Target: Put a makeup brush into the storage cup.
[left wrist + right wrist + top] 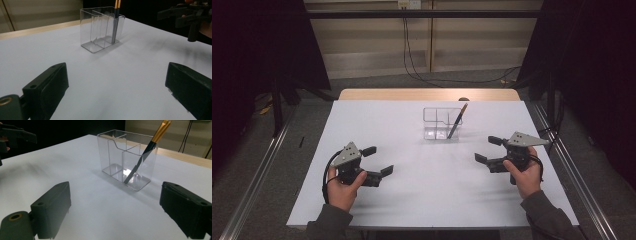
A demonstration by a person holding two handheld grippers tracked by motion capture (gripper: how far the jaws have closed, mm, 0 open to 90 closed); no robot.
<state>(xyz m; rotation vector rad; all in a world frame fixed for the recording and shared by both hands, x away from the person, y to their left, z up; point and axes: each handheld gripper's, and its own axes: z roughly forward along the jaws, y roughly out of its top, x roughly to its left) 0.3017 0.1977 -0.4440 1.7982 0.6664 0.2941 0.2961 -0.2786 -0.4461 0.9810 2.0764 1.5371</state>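
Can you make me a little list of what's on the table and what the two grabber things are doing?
table: white top
box: clear organizer with compartments, standing upright
inside box: one pen, leaning, in the right end compartment
left gripper: open, empty, over the table
right gripper: open, empty, over the table
touching box: neither gripper

Overhead light falls evenly on my white tabletop [412,190]; the room around it is near black. Soft, smeared shadows lie under both my tongs in the high view. A bright glint sits on the clear holder's [125,173] floor. In my two close views, the near jaws are blurred and grainy.
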